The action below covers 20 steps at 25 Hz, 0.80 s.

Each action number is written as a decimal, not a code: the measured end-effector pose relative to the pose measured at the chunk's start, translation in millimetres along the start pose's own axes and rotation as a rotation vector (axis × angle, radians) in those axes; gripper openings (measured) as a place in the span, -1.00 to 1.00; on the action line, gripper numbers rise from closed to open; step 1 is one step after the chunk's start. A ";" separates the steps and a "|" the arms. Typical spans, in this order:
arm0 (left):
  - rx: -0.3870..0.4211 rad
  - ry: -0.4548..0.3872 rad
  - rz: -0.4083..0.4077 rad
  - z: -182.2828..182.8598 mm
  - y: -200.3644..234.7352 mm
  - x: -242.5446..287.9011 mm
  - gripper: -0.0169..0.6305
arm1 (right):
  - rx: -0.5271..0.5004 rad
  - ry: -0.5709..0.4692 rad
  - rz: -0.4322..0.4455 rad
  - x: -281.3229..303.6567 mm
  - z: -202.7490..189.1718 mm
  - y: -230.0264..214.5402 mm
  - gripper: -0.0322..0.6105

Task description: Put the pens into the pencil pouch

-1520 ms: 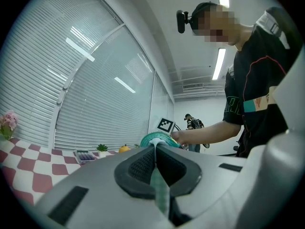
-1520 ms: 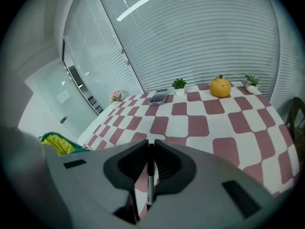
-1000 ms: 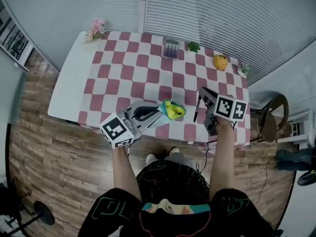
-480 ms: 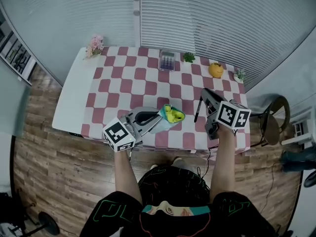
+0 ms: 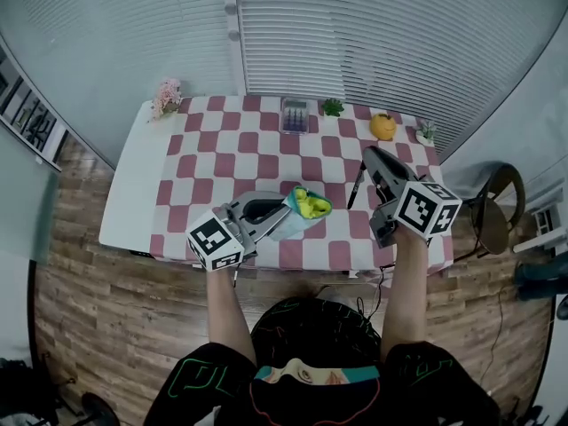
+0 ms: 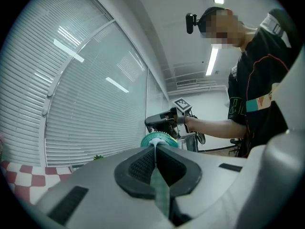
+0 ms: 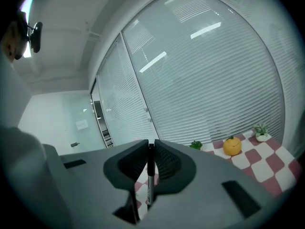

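We look down on a wood floor [image 5: 98,318] and a wall of slatted blinds [image 5: 382,34]. Against the blinds stands the white bench [image 5: 131,185], most of it under a red-and-white checked cloth [image 5: 257,162].

Our left claw [image 5: 284,215] points level over the near part of the cloth. Its jaws are pressed together on an edge of the teal pencil pouch [image 5: 300,213], and in the left gripper view a strip of the teal fabric [image 6: 160,190] runs between the pads. The pouch's mouth is open, with yellow things [image 5: 311,204] showing inside.

Our right claw [image 5: 366,153] is over the right side of the bench, well apart from the pouch. It pinches a dark pen [image 5: 355,189], which the right gripper view shows upright between the pads [image 7: 150,175], its lower end hanging below them.

Along the far edge of the bench stand pink flowers [image 5: 166,96], a calculator [image 5: 295,114], a small green plant [image 5: 332,106], an orange ornament [image 5: 382,126] and a tiny potted plant [image 5: 426,133].
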<state>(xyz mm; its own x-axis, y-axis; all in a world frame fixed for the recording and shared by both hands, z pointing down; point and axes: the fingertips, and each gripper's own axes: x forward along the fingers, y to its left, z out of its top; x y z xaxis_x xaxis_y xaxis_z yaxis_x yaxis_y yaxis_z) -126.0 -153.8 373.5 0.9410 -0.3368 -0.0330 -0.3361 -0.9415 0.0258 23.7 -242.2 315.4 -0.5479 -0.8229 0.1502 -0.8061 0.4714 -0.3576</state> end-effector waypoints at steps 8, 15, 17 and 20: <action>0.011 -0.001 -0.006 4.0 0.8 4.2 -0.95 | -0.018 -0.118 0.050 -10.2 33.1 20.7 -0.76; 0.017 -0.004 0.002 4.0 1.6 2.6 -0.95 | -0.007 -0.192 0.104 -14.3 51.8 47.4 -0.76; 0.019 -0.006 0.004 3.7 2.0 2.2 -0.95 | -0.006 -0.203 0.122 -13.5 53.4 55.1 -0.76; 0.021 -0.010 0.011 4.9 2.8 1.1 -0.95 | -0.007 -0.207 0.155 -9.5 53.2 66.9 -0.76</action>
<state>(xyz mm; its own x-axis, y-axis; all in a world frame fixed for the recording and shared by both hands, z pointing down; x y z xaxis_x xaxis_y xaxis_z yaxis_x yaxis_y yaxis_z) -126.1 -156.9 368.6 0.9370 -0.3468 -0.0428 -0.3469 -0.9379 0.0053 -13.2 -219.8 241.1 -0.6080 -0.7879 -0.0977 -0.7182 0.5982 -0.3554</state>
